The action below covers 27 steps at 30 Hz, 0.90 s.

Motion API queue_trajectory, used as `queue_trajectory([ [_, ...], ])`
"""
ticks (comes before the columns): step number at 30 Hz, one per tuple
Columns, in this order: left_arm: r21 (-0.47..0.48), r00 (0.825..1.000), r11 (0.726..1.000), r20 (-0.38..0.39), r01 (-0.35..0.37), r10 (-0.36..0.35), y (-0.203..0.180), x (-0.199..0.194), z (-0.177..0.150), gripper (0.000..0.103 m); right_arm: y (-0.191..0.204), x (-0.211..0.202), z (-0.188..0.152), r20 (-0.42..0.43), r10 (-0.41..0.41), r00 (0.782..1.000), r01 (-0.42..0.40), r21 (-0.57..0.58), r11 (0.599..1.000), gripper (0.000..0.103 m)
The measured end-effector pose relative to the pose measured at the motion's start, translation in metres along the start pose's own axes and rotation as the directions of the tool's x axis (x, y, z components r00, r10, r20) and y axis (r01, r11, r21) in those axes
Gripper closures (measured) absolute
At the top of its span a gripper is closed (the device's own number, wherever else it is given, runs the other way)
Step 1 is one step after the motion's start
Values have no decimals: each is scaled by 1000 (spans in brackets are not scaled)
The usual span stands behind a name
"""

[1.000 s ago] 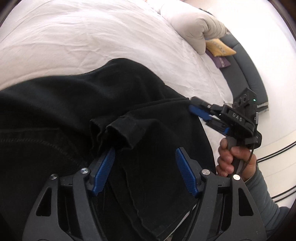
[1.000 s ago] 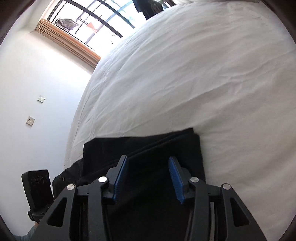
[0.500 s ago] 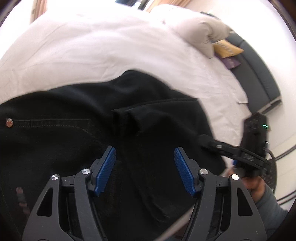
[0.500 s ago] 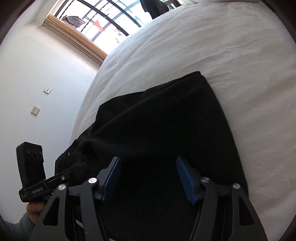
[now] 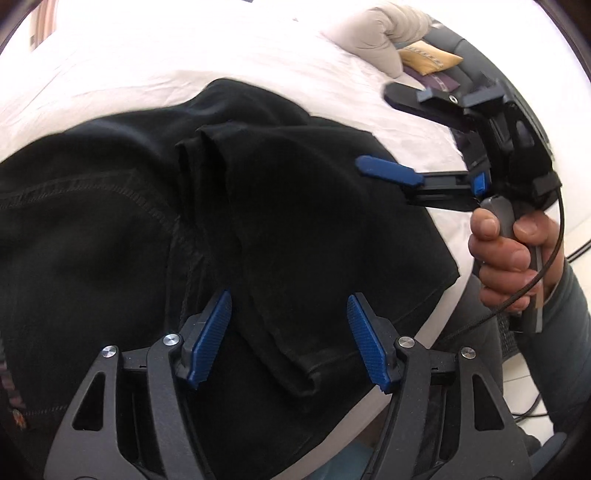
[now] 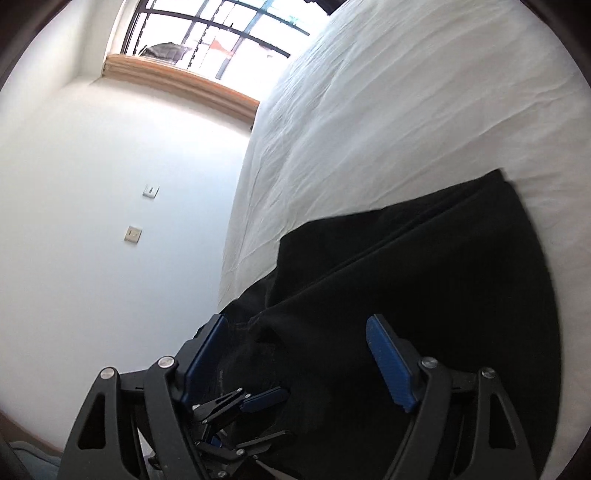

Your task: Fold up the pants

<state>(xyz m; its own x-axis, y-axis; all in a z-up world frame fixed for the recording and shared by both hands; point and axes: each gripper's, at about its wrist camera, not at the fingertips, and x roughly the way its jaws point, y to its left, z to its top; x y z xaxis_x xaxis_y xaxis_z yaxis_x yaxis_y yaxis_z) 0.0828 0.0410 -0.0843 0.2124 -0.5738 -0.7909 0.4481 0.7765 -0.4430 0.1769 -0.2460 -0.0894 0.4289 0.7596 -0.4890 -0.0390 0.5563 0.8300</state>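
Black pants [image 5: 295, 221] lie folded on the white bed [image 5: 147, 55], the doubled legs laid across the seat part. My left gripper [image 5: 290, 332] hovers just over the near fold, open, its blue pads apart and pressing on nothing. My right gripper [image 5: 373, 127], held by a hand [image 5: 509, 258], hangs over the pants' right edge with its jaws opening and nothing between them. In the right wrist view the pants [image 6: 424, 277] spread under my right gripper [image 6: 295, 354], and my left gripper [image 6: 286, 413] shows low down.
A beige pillow [image 5: 380, 33], a yellow cushion [image 5: 428, 59] and a dark headboard [image 5: 461, 40] lie at the far right. The bed's edge runs close by the hand. A window [image 6: 221, 33] and wall switches [image 6: 151, 190] sit on the left wall.
The right gripper's jaws have spread and let go of the pants' edge, then drawn back. The left gripper has slid back toward the near fold. The bunched cloth now lies flatter.
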Motion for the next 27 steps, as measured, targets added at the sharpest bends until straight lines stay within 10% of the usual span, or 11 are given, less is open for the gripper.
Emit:
queue_trajectory([
  [4, -5, 1000, 1000, 3, 1, -1, 5, -6, -10, 39, 0, 60, 6, -130, -69, 989, 65, -37, 997, 23],
  [12, -80, 991, 997, 132, 1, 10, 16, -69, -30, 39, 47, 54, 4, -97, -12, 995, 2, -99, 995, 20],
  [18, -258, 978, 966, 190, -29, 80, 53, -127, -73, 38, 37, 96, -24, -101, -151, 983, 141, -104, 985, 16],
  [22, -433, 952, 901, 260, -36, 164, 102, -177, -111, 32, 61, 103, -36, -145, -28, 989, 16, -82, 996, 17],
  [27, -669, 910, 743, 305, -5, 280, 161, -211, -165, 20, 65, 94, -43, -61, 18, 998, -22, -55, 998, 17],
])
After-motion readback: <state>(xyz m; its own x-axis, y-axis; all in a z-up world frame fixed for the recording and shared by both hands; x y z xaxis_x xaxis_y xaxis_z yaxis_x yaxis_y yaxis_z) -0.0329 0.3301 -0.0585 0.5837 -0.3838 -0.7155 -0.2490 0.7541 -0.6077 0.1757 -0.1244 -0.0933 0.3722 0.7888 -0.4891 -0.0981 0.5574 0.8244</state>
